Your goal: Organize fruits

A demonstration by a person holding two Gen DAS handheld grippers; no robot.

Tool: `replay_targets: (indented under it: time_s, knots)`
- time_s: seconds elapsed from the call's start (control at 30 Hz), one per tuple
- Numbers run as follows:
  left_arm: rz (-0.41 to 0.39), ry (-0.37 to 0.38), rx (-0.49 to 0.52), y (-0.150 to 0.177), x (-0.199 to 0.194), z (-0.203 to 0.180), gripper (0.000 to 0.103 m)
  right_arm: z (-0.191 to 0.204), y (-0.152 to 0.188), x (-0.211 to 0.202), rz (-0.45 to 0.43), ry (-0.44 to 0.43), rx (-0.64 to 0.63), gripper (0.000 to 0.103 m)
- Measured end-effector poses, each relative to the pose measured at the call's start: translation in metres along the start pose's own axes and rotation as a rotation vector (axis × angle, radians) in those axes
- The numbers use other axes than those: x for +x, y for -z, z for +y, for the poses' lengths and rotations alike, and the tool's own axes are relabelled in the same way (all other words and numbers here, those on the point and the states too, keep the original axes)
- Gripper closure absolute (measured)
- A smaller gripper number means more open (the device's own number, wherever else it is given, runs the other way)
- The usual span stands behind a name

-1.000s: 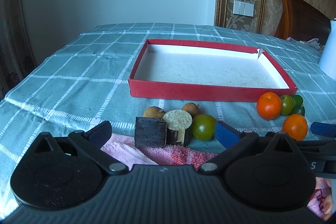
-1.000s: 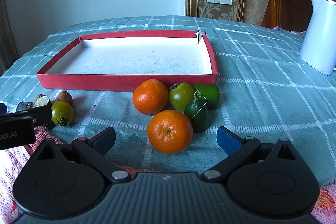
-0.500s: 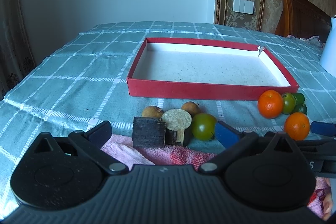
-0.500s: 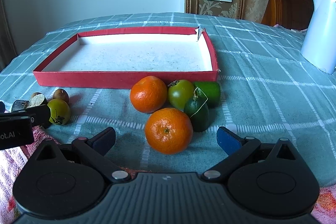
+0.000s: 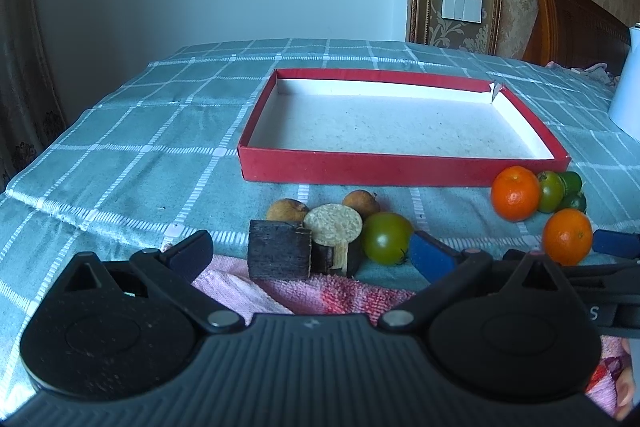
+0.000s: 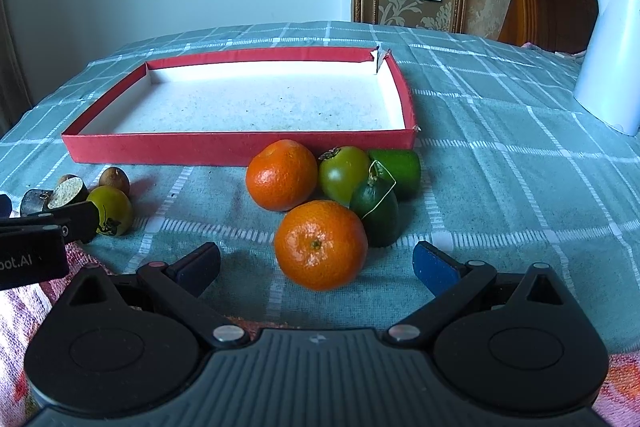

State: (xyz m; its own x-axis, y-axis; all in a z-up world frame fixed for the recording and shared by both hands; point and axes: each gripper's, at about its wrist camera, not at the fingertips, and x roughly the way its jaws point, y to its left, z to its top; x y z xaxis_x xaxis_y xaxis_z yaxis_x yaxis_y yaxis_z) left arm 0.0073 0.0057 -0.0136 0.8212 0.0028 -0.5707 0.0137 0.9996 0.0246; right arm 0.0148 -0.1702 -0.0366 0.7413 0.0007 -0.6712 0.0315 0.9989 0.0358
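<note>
Over the last second both cameras have risen slightly: the red tray [image 5: 400, 169] sits a little lower in the left wrist view than before, and in the right wrist view the fruit cluster has slid down toward the fingers. No fruit has shifted.

The right gripper [image 6: 316, 261] hangs with its jaws wide, empty, straddling the nearest mandarin [image 6: 321, 244] at lower centre of its frame, probably lined up to take that one first because it lies closest and is free on its near side. The left gripper [image 5: 306, 253] is likewise spread wide and holds nothing; its fingers frame the pile at lower centre of the left view, above a pink towel [image 5: 320, 293].

The tray holds no fruit, so sorting seems not yet begun. All the fruit lies on the checked tablecloth [image 6: 500, 187] along the tray's near wall.

Counted: two mandarins, the second [image 6: 281, 174] behind the first; two green tomatoes, one [image 6: 344, 174] in the right cluster and one [image 5: 386, 237] by the left fingers; one dark lime [image 6: 376, 213] with a tag string; one bright green fruit [image 6: 400, 167] I cannot name; two small brown fruits [image 5: 287, 209] [image 5: 361, 201]; a dark block [image 5: 279, 249] and a cork-topped piece [image 5: 333, 225], not fruit. A white kettle [image 6: 610, 55] stands at far right.
</note>
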Motion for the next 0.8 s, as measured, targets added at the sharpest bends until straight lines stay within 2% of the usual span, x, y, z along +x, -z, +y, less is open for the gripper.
replay_targets:
  time_s: [0.8]
  knots:
    - [0.006, 0.001, 0.011, 0.0004, 0.0027, 0.0008, 0.0, -0.0006, 0.0008, 0.0, 0.0, -0.002, 0.006, 0.0]
